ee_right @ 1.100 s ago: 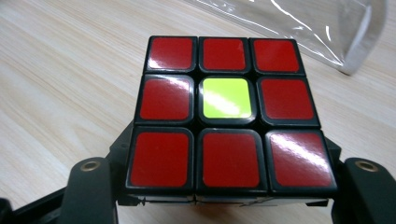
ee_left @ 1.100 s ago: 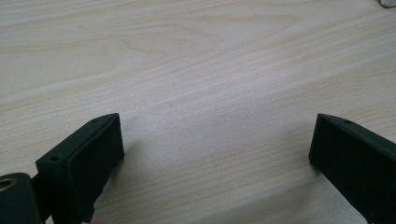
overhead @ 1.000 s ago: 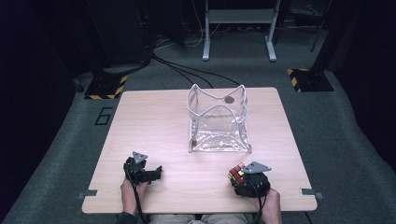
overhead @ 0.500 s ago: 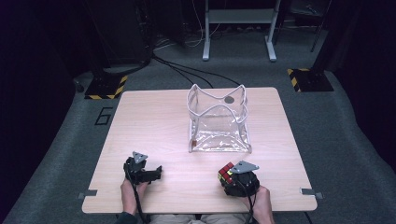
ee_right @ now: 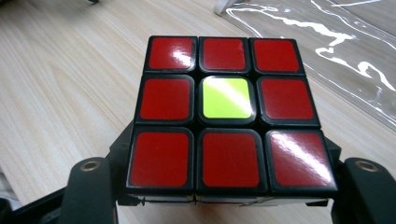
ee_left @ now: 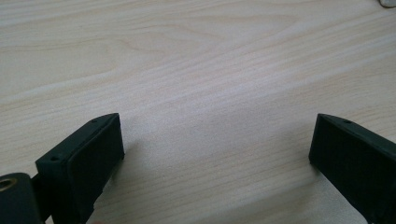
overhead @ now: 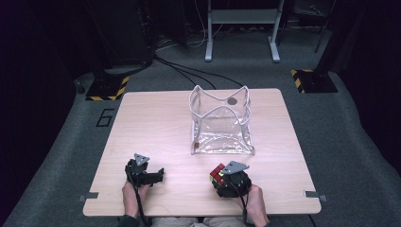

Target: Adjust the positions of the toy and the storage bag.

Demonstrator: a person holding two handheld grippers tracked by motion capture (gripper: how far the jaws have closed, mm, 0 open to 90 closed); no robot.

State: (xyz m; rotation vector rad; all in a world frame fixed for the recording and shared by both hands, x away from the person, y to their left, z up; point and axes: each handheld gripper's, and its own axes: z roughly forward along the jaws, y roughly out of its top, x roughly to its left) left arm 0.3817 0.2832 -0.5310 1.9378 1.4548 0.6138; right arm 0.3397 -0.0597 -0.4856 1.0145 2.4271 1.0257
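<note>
The right tongs (overhead: 218, 177) are clamped on the puzzle cube (ee_right: 227, 112), carrying it above the table (overhead: 156, 123) at its near edge. The clear bag (overhead: 220, 123) stands at twelve o'clock from it. The left tongs (overhead: 158, 174) rest apart, holding nothing. Next, likely: lift the cube over the bag's open rim.
</note>
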